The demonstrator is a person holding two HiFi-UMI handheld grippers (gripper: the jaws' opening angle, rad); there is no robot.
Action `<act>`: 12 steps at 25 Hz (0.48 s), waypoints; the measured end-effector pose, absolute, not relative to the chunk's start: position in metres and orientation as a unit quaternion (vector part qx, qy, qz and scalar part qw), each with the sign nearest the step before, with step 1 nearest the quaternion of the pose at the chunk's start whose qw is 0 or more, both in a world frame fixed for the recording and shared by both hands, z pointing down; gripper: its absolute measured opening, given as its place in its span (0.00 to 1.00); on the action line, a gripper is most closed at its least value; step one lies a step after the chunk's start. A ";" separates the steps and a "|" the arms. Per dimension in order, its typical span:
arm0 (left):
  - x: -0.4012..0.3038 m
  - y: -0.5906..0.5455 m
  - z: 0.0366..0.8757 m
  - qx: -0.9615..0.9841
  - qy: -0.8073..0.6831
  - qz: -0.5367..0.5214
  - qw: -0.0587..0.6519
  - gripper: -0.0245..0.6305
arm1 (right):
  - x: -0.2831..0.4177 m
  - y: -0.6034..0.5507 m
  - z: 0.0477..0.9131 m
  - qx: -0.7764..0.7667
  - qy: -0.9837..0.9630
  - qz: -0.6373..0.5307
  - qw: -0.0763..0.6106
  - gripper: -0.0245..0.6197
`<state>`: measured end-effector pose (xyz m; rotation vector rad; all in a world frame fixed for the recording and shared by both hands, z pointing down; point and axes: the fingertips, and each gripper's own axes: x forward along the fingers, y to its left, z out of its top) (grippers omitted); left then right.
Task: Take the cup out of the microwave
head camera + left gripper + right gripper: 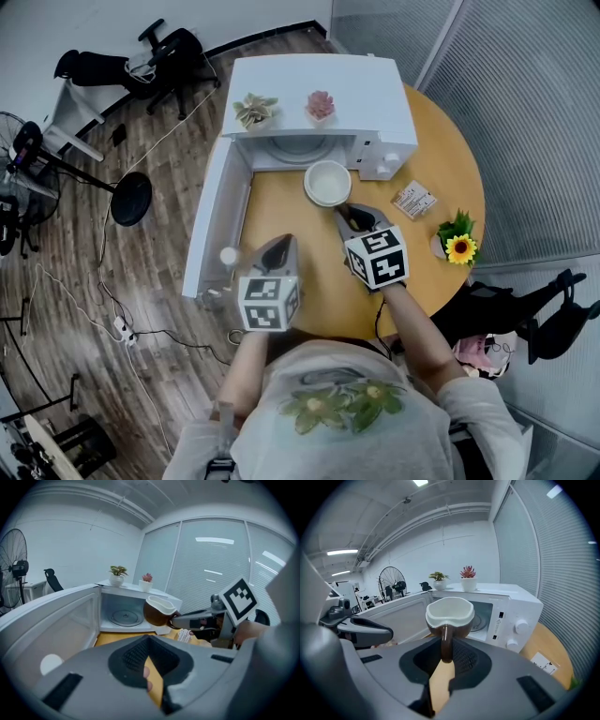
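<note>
The cup (327, 183), brown outside and white inside, hangs in the air just in front of the open white microwave (319, 94). My right gripper (349, 214) is shut on its handle. In the right gripper view the cup (449, 616) stands upright at the jaw tips, its brown handle pinched in my right gripper (446, 654). The left gripper view has the cup (158, 611) at centre, held out from the right, with the empty oven cavity (124, 616) behind. My left gripper (278, 246) hovers over the table near the swung-out door (214, 220), jaws together and empty.
Two small potted plants (255, 110) (321, 106) stand on the microwave. On the round wooden table (450, 150) lie a small card (413, 200) and a sunflower pot (458, 242). A fan, chairs and cables are on the floor to the left.
</note>
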<state>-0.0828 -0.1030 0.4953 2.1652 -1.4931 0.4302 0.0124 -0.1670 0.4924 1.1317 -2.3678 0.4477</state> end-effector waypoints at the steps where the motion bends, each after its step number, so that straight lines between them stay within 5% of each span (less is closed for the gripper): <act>1: -0.083 -0.103 0.493 0.790 -0.545 0.156 0.233 0.04 | 0.013 -0.164 0.490 0.413 -0.865 0.160 0.236 0.13; 12: -0.084 -0.091 0.483 0.792 -0.548 0.148 0.223 0.04 | 0.018 -0.134 0.461 0.413 -0.874 0.135 0.220 0.13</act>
